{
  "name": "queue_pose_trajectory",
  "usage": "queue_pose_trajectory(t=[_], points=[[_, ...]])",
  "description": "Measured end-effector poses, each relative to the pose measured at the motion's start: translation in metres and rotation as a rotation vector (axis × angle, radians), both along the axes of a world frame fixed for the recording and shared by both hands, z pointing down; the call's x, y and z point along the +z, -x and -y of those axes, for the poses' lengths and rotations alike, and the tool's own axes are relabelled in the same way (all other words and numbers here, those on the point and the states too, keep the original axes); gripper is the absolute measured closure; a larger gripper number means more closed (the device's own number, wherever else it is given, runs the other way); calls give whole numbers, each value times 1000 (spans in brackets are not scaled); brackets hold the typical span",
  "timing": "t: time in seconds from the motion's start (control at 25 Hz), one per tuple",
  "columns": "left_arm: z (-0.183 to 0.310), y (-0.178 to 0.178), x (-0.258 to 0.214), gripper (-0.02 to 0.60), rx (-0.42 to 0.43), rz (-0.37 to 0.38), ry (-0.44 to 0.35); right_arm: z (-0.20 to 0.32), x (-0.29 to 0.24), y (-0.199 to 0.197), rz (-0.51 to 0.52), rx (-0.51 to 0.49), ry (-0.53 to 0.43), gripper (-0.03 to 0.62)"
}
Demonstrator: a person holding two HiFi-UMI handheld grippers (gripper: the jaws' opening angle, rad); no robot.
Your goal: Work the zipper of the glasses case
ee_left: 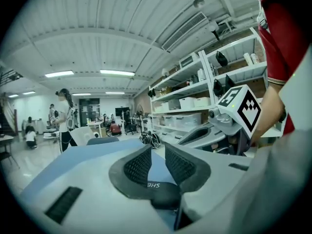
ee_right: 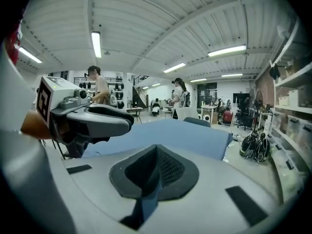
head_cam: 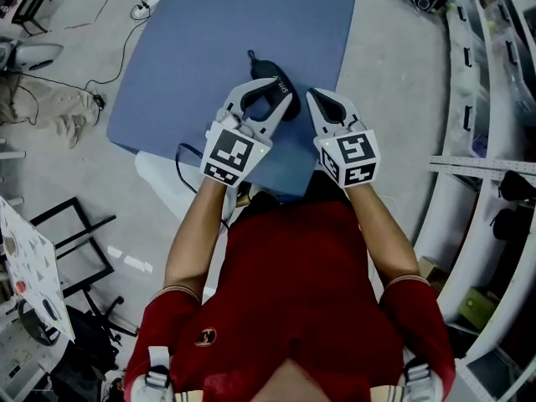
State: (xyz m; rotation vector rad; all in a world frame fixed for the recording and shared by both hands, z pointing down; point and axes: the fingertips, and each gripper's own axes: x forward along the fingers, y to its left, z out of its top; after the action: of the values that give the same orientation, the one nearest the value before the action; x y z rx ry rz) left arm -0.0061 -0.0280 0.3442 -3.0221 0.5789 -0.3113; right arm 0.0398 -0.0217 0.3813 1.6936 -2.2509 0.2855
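The black glasses case (head_cam: 277, 88) lies on the blue table (head_cam: 209, 48), a thin strap (head_cam: 251, 58) trailing off its far end. My left gripper (head_cam: 267, 99) straddles the case, one finger on each side. In the left gripper view the case (ee_left: 157, 190) fills the gap low between the ribbed pads (ee_left: 138, 166), which press on its sides. My right gripper (head_cam: 312, 96) hovers just right of the case, shut and empty. Its pads (ee_right: 165, 167) meet in the right gripper view, where the left gripper (ee_right: 92, 121) shows at the left.
The table's near edge (head_cam: 251, 187) runs just under my hands. White shelving (head_cam: 494, 141) curves along the right. Cables (head_cam: 142, 11) and a black frame (head_cam: 75, 224) lie on the floor at the left. People stand far off in the room (ee_right: 100, 89).
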Motion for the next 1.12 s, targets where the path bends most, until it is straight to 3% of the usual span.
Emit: queue_pose_trajectory(t=[0.24,0.6,0.88,1.12], points=[[-7,10,-14,551,-178,-104,-1,0,-26,2,10,-98,-125,594],[0,20,-41,574,-485,-231,-55,8,-62,12,42,-404,-280,595],[-6,18,-44,574,-710,-226,-71,13,-69,1,136,-613,-282,595],[-18,11,-46,574,-829,-219,-94,8,-67,-8,190,-716,-267,595]])
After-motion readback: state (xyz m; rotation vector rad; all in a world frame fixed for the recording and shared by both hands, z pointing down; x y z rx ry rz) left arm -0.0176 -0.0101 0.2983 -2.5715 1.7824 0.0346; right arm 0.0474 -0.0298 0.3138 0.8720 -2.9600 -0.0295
